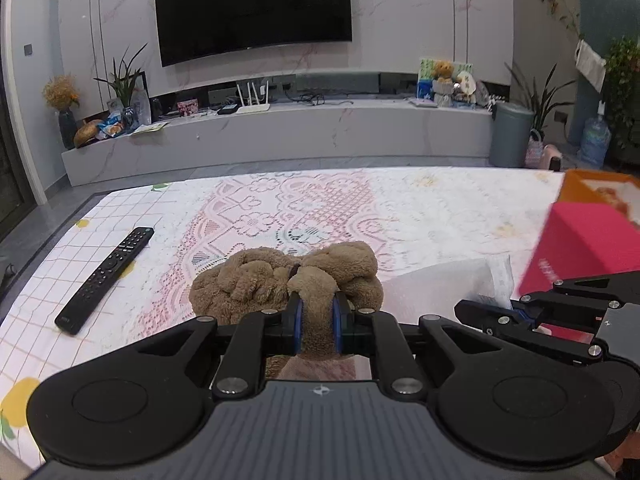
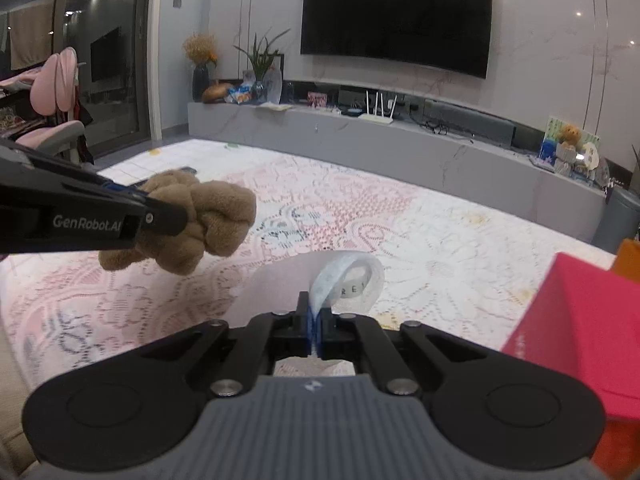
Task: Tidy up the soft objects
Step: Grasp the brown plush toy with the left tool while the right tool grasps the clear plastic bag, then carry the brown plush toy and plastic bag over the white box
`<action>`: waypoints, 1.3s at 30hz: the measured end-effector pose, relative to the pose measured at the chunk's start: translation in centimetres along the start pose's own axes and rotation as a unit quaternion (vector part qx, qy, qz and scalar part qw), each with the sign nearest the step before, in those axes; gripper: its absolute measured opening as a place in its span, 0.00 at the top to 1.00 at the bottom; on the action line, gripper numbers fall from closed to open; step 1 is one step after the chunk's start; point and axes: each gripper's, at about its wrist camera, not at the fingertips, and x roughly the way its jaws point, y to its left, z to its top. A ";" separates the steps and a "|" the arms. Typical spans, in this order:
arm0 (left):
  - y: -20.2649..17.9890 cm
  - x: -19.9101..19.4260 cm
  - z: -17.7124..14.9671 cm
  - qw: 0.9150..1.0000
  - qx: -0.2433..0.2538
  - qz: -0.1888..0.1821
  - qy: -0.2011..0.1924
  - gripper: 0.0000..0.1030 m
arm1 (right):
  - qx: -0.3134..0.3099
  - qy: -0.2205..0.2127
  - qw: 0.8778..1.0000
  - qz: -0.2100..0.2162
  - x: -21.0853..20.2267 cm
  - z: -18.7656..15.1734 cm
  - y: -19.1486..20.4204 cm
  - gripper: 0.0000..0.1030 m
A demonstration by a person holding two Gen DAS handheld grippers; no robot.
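Between blue fingers (image 1: 301, 312), knotted brown plush (image 1: 288, 276)

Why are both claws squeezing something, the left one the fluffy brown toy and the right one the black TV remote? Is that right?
Not quite. The right claw is squeezing a white pack, as the right wrist view shows. The black remote lies alone on the lace cloth. The left claw does squeeze the brown toy.

I see a fuzzy plush toy (image 1: 280, 276), lace cloth on my worktop (image 1: 304, 208), and a glossy TV screen (image 1: 252, 8).
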 end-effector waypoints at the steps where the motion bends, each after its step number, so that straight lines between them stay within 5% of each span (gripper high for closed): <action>1: -0.2 -0.8 0.0 1.000 -0.001 -0.002 -0.003 0.84 | -0.002 -0.004 1.000 -0.002 -0.9 0.0 0.1 1.00; 14: -4.6 -10.0 0.8 0.997 0.016 -0.057 -0.057 0.84 | 0.006 -0.053 0.999 -0.004 -14.2 0.4 -1.8 1.00; 23: -9.8 -14.5 2.7 0.984 0.068 -0.117 -0.113 0.84 | 0.004 -0.091 0.995 -0.043 -23.3 0.1 -5.2 1.00; 39: -22.2 -11.4 7.2 0.952 0.172 -0.215 -0.130 0.84 | 0.040 -0.099 0.978 -0.182 -32.1 -1.6 -18.0 1.00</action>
